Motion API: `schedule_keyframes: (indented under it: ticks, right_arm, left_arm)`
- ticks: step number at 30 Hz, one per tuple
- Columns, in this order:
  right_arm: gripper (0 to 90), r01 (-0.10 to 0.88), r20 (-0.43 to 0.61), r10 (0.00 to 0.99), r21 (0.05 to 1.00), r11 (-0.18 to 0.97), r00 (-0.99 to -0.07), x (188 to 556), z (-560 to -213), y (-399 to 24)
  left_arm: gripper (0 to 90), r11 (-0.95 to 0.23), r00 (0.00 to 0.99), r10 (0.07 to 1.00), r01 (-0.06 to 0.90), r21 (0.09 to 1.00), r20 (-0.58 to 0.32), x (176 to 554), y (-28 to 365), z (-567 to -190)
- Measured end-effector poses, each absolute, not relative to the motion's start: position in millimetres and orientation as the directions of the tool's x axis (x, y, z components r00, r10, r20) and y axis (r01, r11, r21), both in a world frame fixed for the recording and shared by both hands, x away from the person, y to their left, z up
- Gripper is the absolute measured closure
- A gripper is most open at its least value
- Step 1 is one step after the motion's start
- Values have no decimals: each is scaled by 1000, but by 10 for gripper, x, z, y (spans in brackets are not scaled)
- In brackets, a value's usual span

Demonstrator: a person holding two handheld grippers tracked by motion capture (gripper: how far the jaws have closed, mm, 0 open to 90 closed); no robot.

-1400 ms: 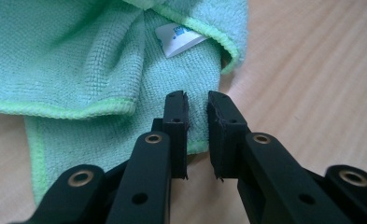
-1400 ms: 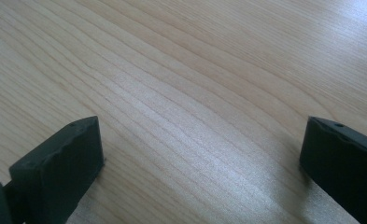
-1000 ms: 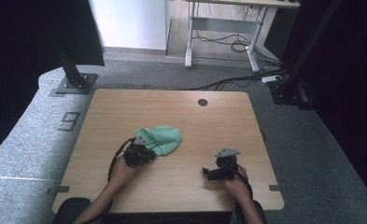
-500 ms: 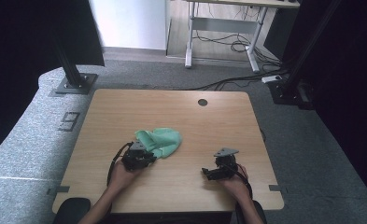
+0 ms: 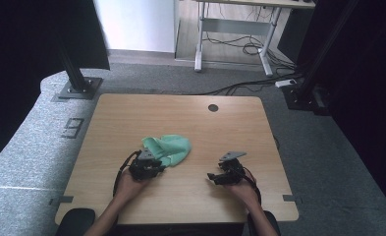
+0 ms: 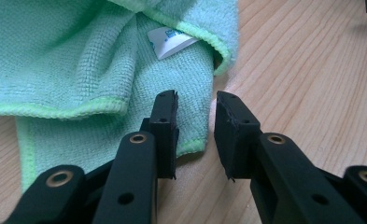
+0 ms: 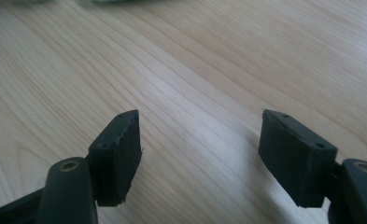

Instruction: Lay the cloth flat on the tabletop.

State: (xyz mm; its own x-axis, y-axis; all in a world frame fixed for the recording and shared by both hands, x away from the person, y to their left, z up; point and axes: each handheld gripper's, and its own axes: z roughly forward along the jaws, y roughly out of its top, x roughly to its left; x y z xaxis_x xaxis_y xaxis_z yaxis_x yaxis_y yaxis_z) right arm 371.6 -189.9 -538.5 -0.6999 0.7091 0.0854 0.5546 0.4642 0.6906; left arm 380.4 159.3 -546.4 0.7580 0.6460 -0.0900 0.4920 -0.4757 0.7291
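A light green microfibre cloth [image 5: 168, 147] lies crumpled on the wooden table [image 5: 131, 113], left of centre. My left gripper [image 5: 155, 162] rests at the cloth's near edge. In the left gripper view its jaws [image 6: 195, 126] have just been opening and stand a little apart. A strip of the cloth [image 6: 78, 70] with a white label [image 6: 169, 39] lies in and beyond the gap, and the pads do not press on it. My right gripper [image 5: 211, 176] rests on bare wood at the right, pointing left. Its jaws [image 7: 200, 149] have just been closing and stand open with nothing between them.
A round cable hole [image 5: 213, 107] sits near the table's far edge. Black stand legs [image 5: 77, 83] rise at the far left, and another [image 5: 303, 93] at the far right. A sliver of the green cloth [image 7: 106, 2] edges the top of the right gripper view.
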Motion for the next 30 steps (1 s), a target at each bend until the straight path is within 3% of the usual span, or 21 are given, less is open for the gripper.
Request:
schedule_keyframes:
  ticks: [23, 30]
  right_arm:
    - [504, 450, 86, 580, 724, 522, -810, 3981, -5200, -1168]
    - [518, 431, 90, 549, 727, 534, -831, 4052, -5179, -944]
  left_arm:
    - [671, -466, 759, 642, 503, 728, -113, 3816, 1607, -5464]
    - [669, -467, 759, 642, 499, 730, -109, 3813, 1602, -5465]
